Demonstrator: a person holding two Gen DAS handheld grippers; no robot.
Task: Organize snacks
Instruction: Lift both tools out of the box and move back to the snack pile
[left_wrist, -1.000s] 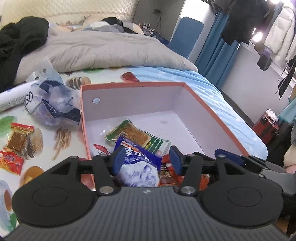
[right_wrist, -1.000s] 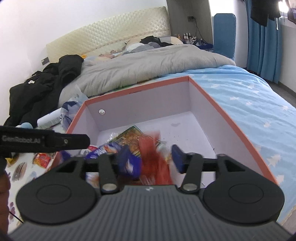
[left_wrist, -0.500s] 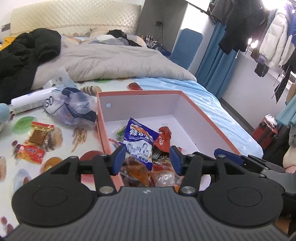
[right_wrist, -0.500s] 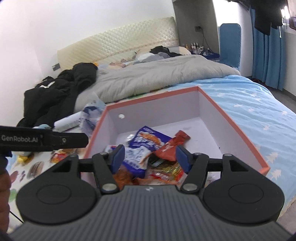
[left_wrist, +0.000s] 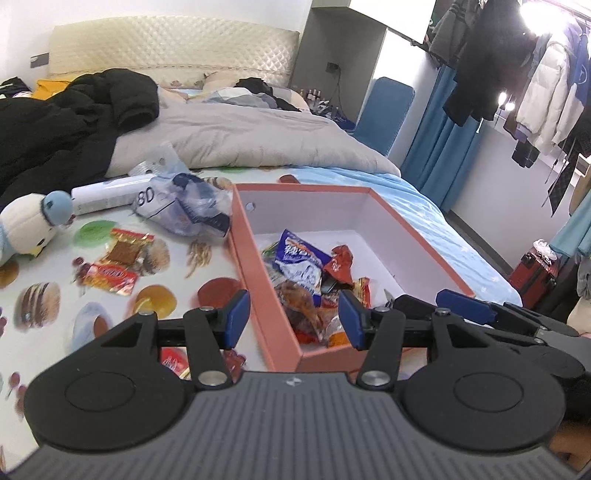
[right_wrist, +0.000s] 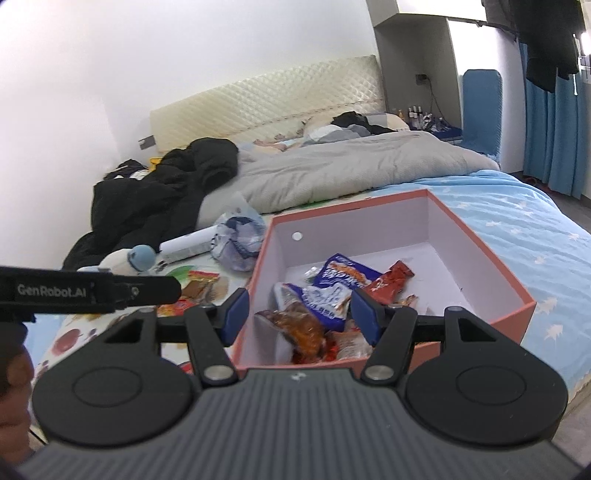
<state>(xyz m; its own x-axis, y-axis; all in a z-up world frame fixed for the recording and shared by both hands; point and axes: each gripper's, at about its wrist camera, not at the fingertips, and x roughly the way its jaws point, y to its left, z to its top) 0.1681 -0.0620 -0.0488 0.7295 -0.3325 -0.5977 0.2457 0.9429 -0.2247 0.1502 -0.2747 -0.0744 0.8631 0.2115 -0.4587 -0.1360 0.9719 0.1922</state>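
Observation:
An orange box (left_wrist: 251, 251) with a white inside sits on the bed; it also shows in the right wrist view (right_wrist: 480, 254). Several snack packets lie in it, among them a blue and white bag (left_wrist: 297, 258) (right_wrist: 343, 277) and a red packet (left_wrist: 340, 264) (right_wrist: 391, 282). Two red snack packets (left_wrist: 110, 275) (left_wrist: 127, 249) lie on the printed sheet left of the box. My left gripper (left_wrist: 291, 317) is open and empty, above the box's near left corner. My right gripper (right_wrist: 301, 314) is open and empty, above the box's near edge.
A crumpled plastic bag (left_wrist: 184, 206), a white tube (left_wrist: 107, 194) and a plush toy (left_wrist: 29, 225) lie left of the box. A black coat (left_wrist: 74, 122) and a grey duvet (left_wrist: 251, 140) lie behind. A red suitcase (left_wrist: 532, 273) stands on the floor at right.
Both grippers let go of their snack packets into the box, then pulled back and up. The left view has swung left, showing more of the sheet.

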